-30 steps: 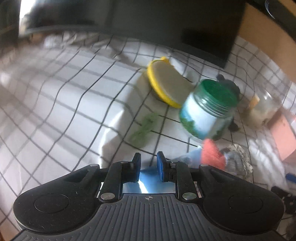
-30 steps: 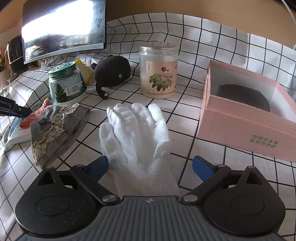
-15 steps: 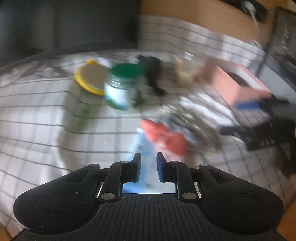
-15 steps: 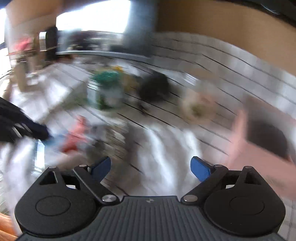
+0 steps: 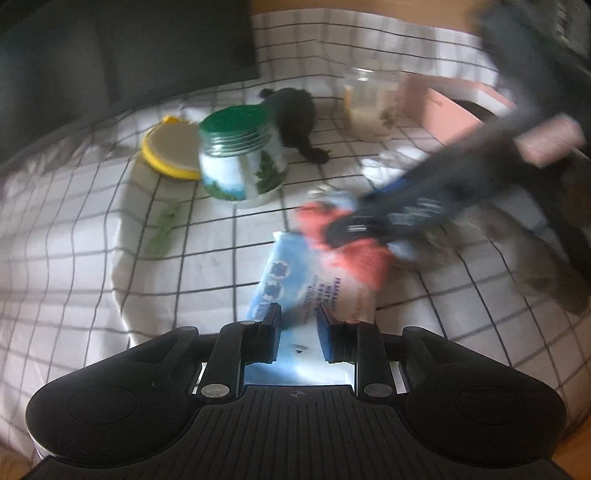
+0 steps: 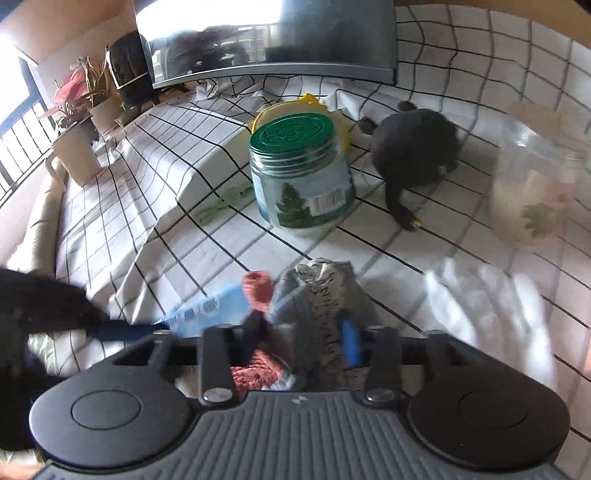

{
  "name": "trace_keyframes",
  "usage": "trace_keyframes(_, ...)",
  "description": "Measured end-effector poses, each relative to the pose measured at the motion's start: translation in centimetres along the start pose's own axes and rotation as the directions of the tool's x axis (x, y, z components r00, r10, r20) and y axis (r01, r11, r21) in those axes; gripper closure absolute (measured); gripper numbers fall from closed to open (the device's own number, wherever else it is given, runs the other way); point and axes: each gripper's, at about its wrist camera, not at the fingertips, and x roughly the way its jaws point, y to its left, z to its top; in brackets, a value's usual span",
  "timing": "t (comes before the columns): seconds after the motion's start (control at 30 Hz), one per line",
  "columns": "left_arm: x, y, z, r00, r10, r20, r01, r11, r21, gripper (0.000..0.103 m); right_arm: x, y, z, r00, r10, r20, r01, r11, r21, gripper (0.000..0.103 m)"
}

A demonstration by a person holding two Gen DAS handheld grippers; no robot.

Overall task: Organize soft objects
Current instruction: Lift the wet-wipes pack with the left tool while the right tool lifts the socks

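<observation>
My left gripper (image 5: 298, 325) is shut on the near end of a blue wet-wipes pack (image 5: 295, 280), which lies on the checked cloth. A red knitted cloth (image 5: 354, 251) lies on the pack's far end. My right gripper (image 6: 301, 336) has its fingers closed around a bundle of red knit (image 6: 258, 291) and grey patterned fabric (image 6: 325, 295); it shows blurred in the left wrist view (image 5: 369, 221) over the red cloth. A white glove (image 6: 491, 295) lies to the right. A black plush toy (image 6: 417, 147) lies behind.
A green-lidded jar (image 6: 299, 170) stands in the middle, with a yellow-rimmed lid (image 5: 170, 147) behind it. A glass jar with a flower label (image 6: 535, 177) is at the right. A pink box (image 5: 450, 110) holding a dark item is at the far right. A monitor (image 6: 258, 33) stands at the back.
My right gripper left the white glove, swung left and closed on the fabric bundle. My left gripper turned right, still holding the wipes pack.
</observation>
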Motion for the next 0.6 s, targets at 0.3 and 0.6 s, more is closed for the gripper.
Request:
trace_keyframes(0.3,1.1,-1.4,1.9,0.997,-0.037,-0.062,0.039,0.999,0.032,0.08,-5.2,-4.0,-4.6,0.957,-0.286,0.056,0.287,0.958,0.001,0.077)
trace_keyframes(0.6,2.4,-6.5,2.2,0.99,-0.089,-0.108,0.108,0.977,0.184,0.024,-6.1,-5.9,-7.8,0.933,-0.341,0.119,0.336,0.94,0.059,0.048)
